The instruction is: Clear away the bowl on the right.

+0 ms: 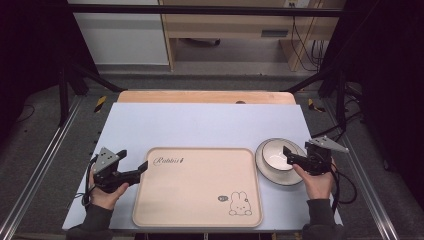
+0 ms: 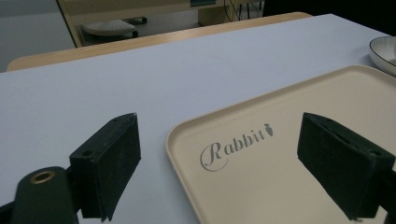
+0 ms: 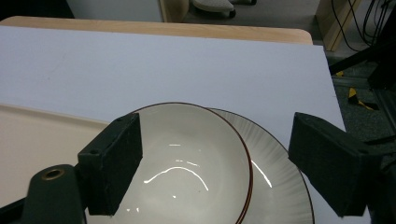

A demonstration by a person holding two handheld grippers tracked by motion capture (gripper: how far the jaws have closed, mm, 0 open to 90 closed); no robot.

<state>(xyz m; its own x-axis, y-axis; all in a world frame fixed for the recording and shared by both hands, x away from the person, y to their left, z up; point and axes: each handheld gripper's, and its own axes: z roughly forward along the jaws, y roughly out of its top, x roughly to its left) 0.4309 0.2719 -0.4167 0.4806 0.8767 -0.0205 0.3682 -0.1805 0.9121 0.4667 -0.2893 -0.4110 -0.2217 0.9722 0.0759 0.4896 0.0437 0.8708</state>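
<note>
- Right now the right gripper hovers with jaws spread over the bowl, which sits on a ribbed plate right of the beige tray
- Left gripper gapes, empty, over the tray's near-left corner
- Risk: pinching the rim off-centre could tip the bowl or drag the plate
- Whether either jaw touches the bowl is unclear; its near rim is cut off

bowl on plate, plate right of tray, all on table
</note>
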